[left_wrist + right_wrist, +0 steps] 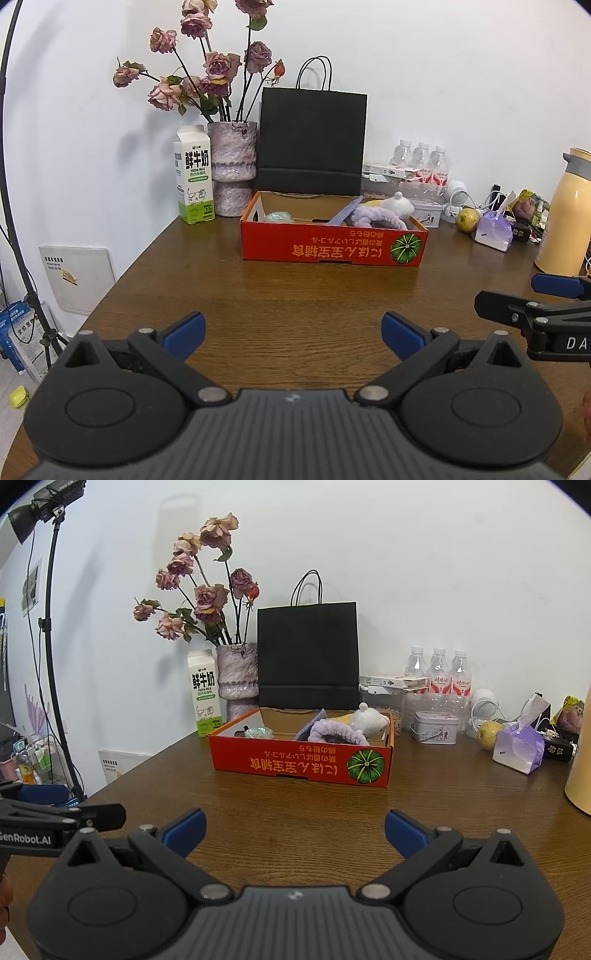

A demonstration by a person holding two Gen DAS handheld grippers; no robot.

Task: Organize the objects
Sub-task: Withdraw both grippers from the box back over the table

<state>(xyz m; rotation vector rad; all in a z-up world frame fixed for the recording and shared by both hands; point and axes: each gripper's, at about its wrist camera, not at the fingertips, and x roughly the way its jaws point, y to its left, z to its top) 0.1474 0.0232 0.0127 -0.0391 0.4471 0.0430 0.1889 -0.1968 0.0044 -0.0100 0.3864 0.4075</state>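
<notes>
A red cardboard box (332, 247) (299, 766) with a pumpkin print stands on the brown table, ahead of both grippers. Inside it lie a purple fuzzy headband (373, 218) (334, 733), a white plush toy (399, 205) (371, 718), a pale green round thing (279, 217) (258, 733) and a purple flat piece (345, 214). My left gripper (293, 334) hovers open over bare table, nothing between its fingers. My right gripper (295, 830) is open and empty too; part of it shows at the right edge of the left wrist view (532, 299).
Behind the box stand a black paper bag (312, 142) (308, 653), a vase of dried roses (232, 166) (238, 679) and a milk carton (194, 175) (205, 698). Water bottles (439, 672), a tin (434, 727), a pear (489, 734), a purple tissue pack (519, 747) and a yellow flask (565, 210) crowd the right. A light stand (55, 646) rises at left.
</notes>
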